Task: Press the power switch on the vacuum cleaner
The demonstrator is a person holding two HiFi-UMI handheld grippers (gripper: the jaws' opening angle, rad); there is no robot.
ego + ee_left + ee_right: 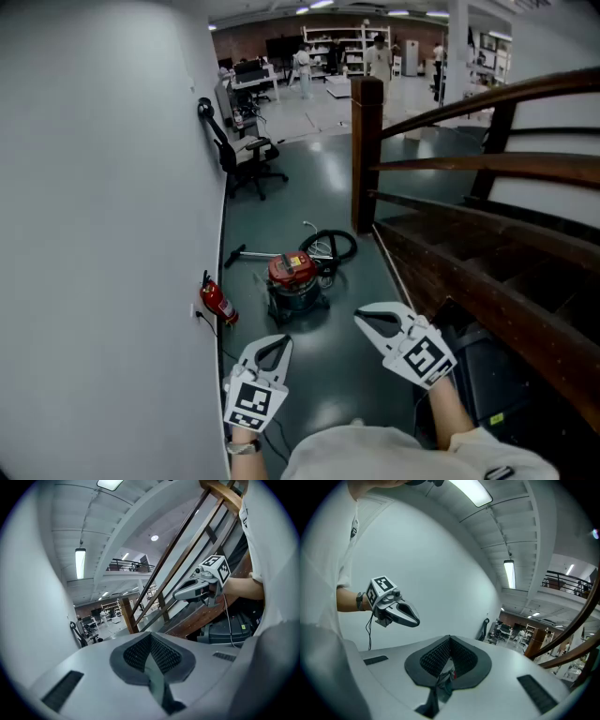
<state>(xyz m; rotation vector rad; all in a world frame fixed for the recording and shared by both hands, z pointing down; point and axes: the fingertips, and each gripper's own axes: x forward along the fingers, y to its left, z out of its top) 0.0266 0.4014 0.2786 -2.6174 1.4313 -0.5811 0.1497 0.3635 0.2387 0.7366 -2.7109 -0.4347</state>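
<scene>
Holding a tool in each hand, a person stands on a dark floor (309,187). The left tool (280,340) and the right tool (360,318) are level with each other and apart. Each has its jaws closed tip to tip, with nothing between them.

Just ahead of both tools, and well clear of them, the vacuum cleaner (295,279) stands on the floor. It is a canister type with a red top and a dark drum; its power switch is too small to make out. A black hose (335,246) lies coiled beyond it.

Ahead and left of the left tool, a red fire extinguisher (217,302) sits against a pale wall (94,234). To the right of the right tool rises a wooden stair railing (367,150). Farther ahead stands a black office chair (247,159). Beyond it are white shelves (337,42) and people (379,56) in the distance.
</scene>
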